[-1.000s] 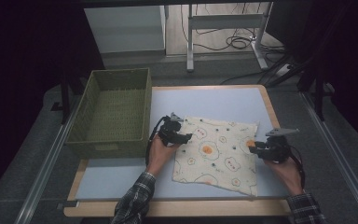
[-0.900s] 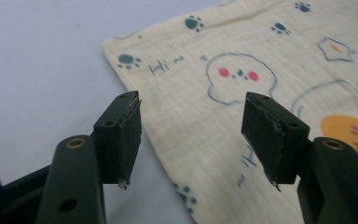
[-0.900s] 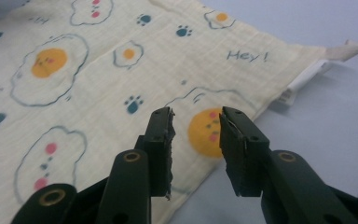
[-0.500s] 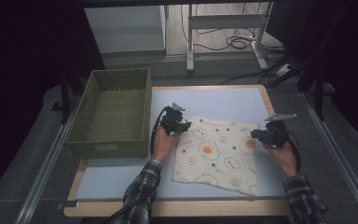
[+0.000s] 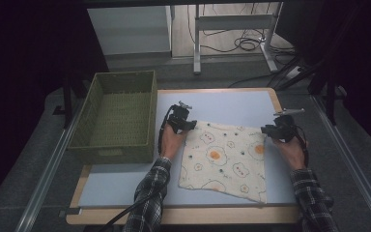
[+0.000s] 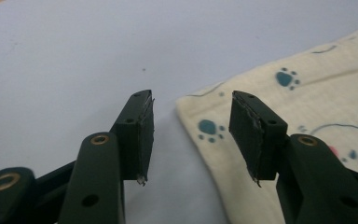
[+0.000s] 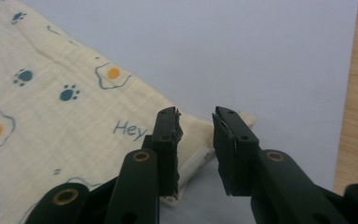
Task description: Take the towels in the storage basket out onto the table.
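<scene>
- Left gripper (image 6: 191, 135): jaws apart, nothing between them; they straddle the far left corner of the cloth (image 6: 307, 107), one jaw over bare table, the other over fabric. In the high view this gripper (image 5: 182, 121) sits right at that corner.
- Right gripper (image 7: 196, 144): jaws apart, a narrower gap, hanging over the far right corner of the cloth (image 7: 51, 107), where a small white tag (image 7: 196, 161) pokes out from the hem. Whether the pads touch fabric yet, cannot tell. High view puts this gripper (image 5: 280, 129) at the cloth's right far corner.
- Cloth (image 5: 227, 159): pale yellow, printed with fried eggs and paw marks, the word "Hey" near the right corner. Lies spread flat, slightly skewed, in the middle of the table.
- Handling, as a judgement: thin woven fabric, light and limp, not fragile. It will sag and fold once lifted, so the two far corners look like the sensible places to pinch. Lying flat, an edge may be hard to get a jaw under.
- Surface: pale blue-grey mat (image 5: 232, 104) on a wood-edged table (image 5: 275, 96), smooth, likely low grip.
- Left of the mat: a green woven basket (image 5: 94, 101), nothing in it.
- Room: dim, dark surrounds; grey floor, a metal frame (image 5: 232, 21) and loose cables (image 5: 246, 44) beyond the table.
</scene>
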Available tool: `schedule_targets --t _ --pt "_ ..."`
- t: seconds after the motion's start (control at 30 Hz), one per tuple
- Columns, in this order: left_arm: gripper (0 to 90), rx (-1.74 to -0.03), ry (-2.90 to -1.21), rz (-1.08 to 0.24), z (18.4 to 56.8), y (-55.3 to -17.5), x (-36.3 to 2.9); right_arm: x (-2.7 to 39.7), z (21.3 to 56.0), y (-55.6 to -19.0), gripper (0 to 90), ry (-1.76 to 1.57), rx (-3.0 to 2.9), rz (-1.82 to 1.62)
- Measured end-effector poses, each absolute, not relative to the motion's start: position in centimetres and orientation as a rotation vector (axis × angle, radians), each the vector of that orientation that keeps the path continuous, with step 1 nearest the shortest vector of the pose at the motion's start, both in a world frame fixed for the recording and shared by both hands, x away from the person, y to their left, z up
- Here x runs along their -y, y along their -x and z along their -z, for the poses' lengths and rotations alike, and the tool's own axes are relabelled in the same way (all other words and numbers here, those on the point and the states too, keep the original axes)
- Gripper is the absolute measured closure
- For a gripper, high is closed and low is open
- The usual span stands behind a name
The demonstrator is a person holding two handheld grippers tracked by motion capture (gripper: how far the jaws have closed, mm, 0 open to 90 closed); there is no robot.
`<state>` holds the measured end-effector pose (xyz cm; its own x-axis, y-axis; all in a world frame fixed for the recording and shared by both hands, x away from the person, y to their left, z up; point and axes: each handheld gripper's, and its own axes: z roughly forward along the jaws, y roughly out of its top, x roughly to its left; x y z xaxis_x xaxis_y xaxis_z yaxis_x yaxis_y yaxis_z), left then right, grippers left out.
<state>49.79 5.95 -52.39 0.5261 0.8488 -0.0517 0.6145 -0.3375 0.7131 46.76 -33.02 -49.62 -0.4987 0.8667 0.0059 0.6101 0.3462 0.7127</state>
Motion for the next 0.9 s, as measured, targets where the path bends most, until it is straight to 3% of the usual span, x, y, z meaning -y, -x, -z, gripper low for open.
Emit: schedule_targets --t 0.27,0.47,0.57,0.67,0.77,0.9 --pt "47.7 -1.211 -2.076 -0.444 53.3 -50.6 -6.2 32.9 50.5 -48.0 64.1 -1.288 -2.254 -0.898" --pt "46.9 -1.195 -2.061 -0.431 53.6 -50.6 -6.0 32.2 51.1 -48.1 68.1 -1.267 -2.287 -0.851" --pt "56.9 -1.167 -2.057 -0.415 53.7 -50.4 -5.8 32.1 51.2 -47.9 72.1 -1.289 -2.279 -0.865" --pt "70.3 -1.161 -2.049 -0.376 53.7 -50.2 -5.7 32.3 51.1 -47.8 83.7 -1.305 -2.310 -0.887" --pt "86.6 -1.126 -2.061 -0.351 53.6 -50.1 -5.5 32.1 50.9 -47.8 86.3 -1.272 -2.324 -0.868" --pt "89.1 -1.115 -2.059 -0.404 53.4 -50.1 -5.4 31.9 50.7 -48.0 87.1 -1.248 -2.300 -0.837"
